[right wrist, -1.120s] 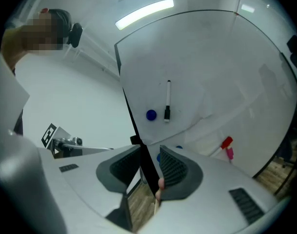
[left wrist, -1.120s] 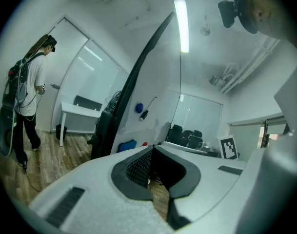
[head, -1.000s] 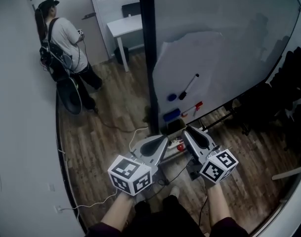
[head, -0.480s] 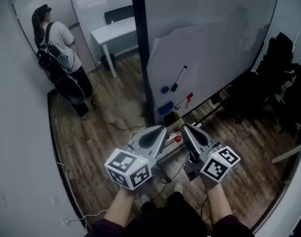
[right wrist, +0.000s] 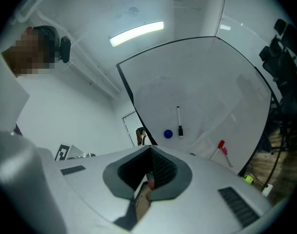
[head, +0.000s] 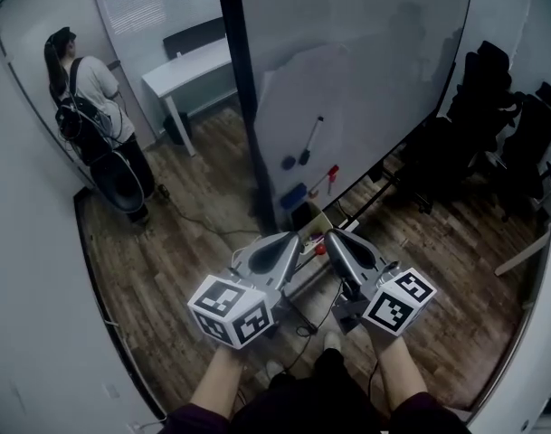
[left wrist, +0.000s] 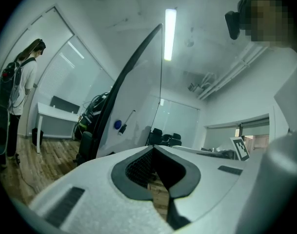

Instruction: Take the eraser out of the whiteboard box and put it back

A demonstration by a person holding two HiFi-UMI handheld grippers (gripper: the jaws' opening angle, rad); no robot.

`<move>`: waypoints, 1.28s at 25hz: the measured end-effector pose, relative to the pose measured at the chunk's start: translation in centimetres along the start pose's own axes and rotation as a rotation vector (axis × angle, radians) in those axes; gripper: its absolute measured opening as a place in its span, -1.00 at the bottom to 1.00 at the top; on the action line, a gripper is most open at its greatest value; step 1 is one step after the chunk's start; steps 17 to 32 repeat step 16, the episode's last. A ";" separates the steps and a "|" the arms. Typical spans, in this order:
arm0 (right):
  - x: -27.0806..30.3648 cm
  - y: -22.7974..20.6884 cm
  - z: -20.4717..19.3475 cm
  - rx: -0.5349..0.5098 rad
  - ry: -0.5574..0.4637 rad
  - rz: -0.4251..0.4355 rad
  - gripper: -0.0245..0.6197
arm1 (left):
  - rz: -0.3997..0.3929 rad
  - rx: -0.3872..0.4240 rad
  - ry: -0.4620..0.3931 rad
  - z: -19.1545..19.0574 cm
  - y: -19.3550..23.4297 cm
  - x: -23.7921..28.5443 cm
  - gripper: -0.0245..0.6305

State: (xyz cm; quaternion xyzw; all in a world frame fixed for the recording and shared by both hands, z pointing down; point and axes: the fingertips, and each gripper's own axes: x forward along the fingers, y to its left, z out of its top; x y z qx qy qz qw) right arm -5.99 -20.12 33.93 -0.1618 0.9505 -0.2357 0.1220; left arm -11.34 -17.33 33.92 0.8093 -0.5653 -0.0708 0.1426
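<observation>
The whiteboard (head: 347, 80) stands ahead, with a black marker (head: 312, 141), a round blue magnet (head: 288, 162) and a red marker (head: 327, 177) stuck on it. A blue block, apparently the eraser (head: 293, 194), sits at the board's lower left edge, above a small open box (head: 315, 219) on the floor stand. My left gripper (head: 298, 240) and right gripper (head: 328, 236) hover side by side just short of the box, both shut and empty. In the right gripper view the shut jaws (right wrist: 150, 148) face the board (right wrist: 202, 91). The left gripper (left wrist: 153, 148) sees the board edge-on.
A person (head: 85, 98) stands at the far left by the wall, next to a white table (head: 189, 66). The board's black post (head: 243, 107) rises between. Black chairs (head: 492, 107) crowd the right. Cables (head: 203, 220) trail over the wooden floor.
Both grippers have lifted a little and edged toward the whiteboard's foot. The head view has swung, so the board and the person sit further left and higher.
</observation>
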 end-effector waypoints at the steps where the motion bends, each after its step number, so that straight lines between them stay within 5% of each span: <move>1: 0.0 0.0 0.0 0.000 -0.004 -0.005 -0.91 | -0.004 0.000 0.001 0.0 0.0 0.0 -0.91; 32: 1.0 -0.1 -1.1 0.016 0.003 -0.030 -0.91 | 0.002 -0.021 0.009 -0.3 1.9 -1.1 -0.91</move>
